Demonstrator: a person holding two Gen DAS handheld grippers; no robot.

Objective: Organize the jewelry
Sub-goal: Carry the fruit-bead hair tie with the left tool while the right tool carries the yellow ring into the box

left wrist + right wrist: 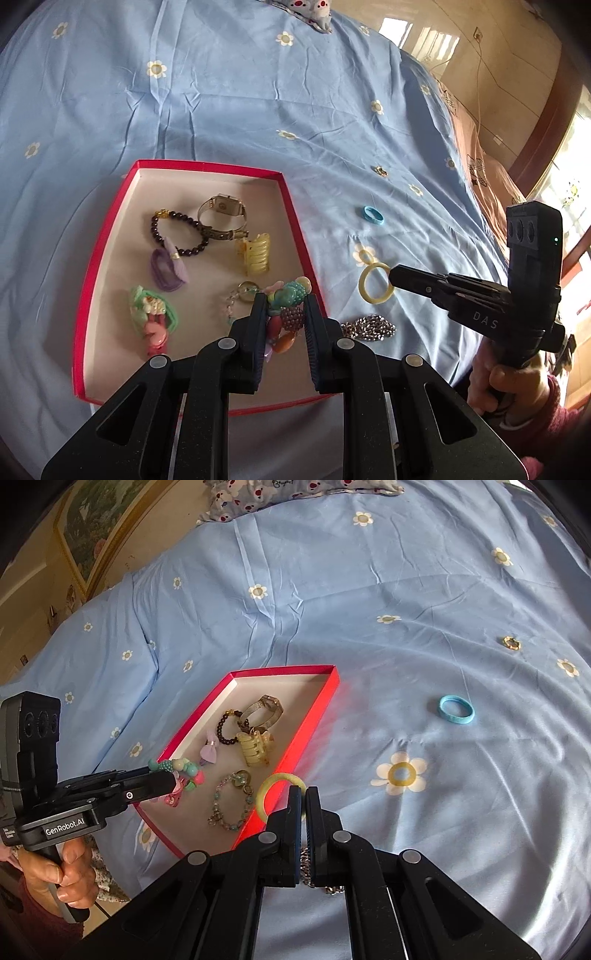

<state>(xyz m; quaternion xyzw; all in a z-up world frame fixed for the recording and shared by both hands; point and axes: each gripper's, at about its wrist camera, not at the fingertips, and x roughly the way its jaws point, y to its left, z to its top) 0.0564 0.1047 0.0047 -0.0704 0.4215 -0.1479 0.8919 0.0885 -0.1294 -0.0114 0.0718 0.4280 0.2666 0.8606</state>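
Note:
A red box [207,164] [280,669] lies on the blue flowered bedsheet and holds several pieces. My left gripper [284,302] [173,781] hangs over the box's near right corner, shut on a colourful bead bracelet [291,293] [184,767]. To the right of the box, my right gripper [304,794] [393,275] is shut on the rim of a pale yellow ring bangle [273,777] [362,286], lifted off the sheet. A blue ring [364,215] [456,720] and a small gold ring [380,170] [511,642] lie loose on the sheet farther right.
Inside the box are a watch [221,206], a dark bead bracelet [177,230], a yellow hair claw [255,253], a purple bow clip [168,271], a green-pink piece [153,314] and a charm bracelet [229,805]. A silver chain [369,326] lies beside the box.

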